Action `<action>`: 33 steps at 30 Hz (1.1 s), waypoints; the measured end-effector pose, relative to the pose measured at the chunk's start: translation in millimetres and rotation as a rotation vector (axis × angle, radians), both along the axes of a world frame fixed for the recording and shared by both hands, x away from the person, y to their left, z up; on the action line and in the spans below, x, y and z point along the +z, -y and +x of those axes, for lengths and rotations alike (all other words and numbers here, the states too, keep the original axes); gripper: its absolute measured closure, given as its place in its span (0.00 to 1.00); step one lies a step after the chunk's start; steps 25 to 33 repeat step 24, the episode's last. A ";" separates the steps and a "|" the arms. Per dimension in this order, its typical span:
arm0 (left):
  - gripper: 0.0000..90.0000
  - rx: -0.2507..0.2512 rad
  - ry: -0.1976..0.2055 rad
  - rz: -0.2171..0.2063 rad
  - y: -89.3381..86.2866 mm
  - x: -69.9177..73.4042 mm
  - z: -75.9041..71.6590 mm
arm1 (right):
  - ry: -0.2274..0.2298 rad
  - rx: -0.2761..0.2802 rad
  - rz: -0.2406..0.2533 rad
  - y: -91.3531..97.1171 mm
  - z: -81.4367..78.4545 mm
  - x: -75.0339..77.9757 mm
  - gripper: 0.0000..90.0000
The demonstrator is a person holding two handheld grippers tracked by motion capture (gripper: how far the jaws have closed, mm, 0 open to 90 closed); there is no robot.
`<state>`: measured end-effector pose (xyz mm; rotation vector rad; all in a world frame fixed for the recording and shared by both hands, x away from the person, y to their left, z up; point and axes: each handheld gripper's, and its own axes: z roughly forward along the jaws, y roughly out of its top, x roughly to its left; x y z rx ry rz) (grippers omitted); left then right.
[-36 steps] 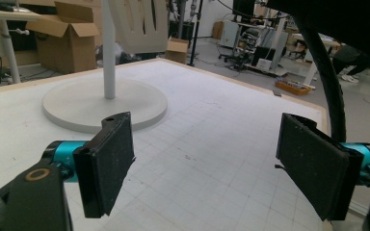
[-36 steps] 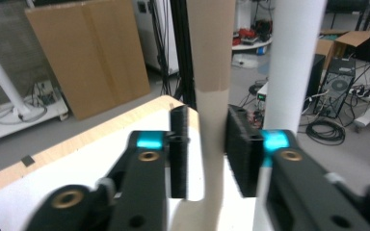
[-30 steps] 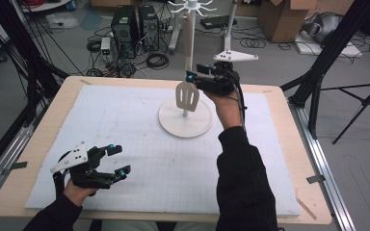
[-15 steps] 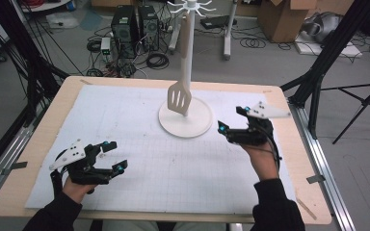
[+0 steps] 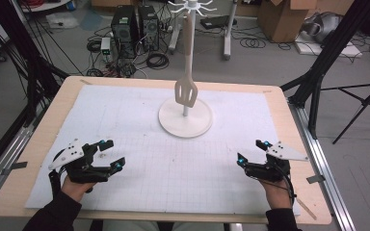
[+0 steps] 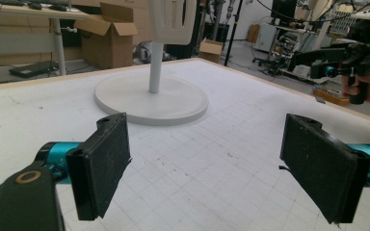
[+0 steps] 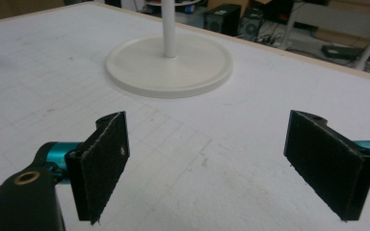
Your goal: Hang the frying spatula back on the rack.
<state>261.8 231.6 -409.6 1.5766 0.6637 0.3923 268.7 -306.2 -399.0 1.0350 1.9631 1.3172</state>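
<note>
Spatula now hangs free on the white stand, its slotted blade dangling just above the round base toward twelve o'clock on the desk. A second ago the right gripper was up at the blade with its jaws around it; since then the jaws have opened wide with nothing between them, and the hand has come back and down to about four o'clock, well apart from the stand. The left gripper sits at about eight o'clock as before, jaws spread and empty. By the look of it the hanging is done: the spatula keeps its place on the hook without support, and both hands rest near the desk's front edge.
</note>
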 end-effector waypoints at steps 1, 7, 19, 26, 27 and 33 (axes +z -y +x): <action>0.20 0.001 0.002 0.003 -0.2 0.2 -1.0 | 0.006 -0.005 0.000 1.2 -0.8 0.4 0.16; 0.20 0.011 0.006 0.008 -1.2 0.0 -5.5 | 0.039 -0.016 0.007 -0.5 -5.0 5.0 0.16; 0.20 0.029 -0.007 -0.002 -3.5 -2.5 -2.5 | 0.058 -0.021 0.007 1.5 -5.9 6.3 0.16; 0.20 0.032 -0.008 -0.002 -3.6 -3.3 -1.6 | 0.056 -0.020 -0.005 0.7 -4.6 5.6 0.16; 0.20 0.032 -0.008 -0.002 -3.6 -3.3 -1.6 | 0.056 -0.020 -0.005 0.7 -4.6 5.6 0.16; 0.20 0.032 -0.008 -0.002 -3.6 -3.3 -1.6 | 0.056 -0.020 -0.005 0.7 -4.6 5.6 0.16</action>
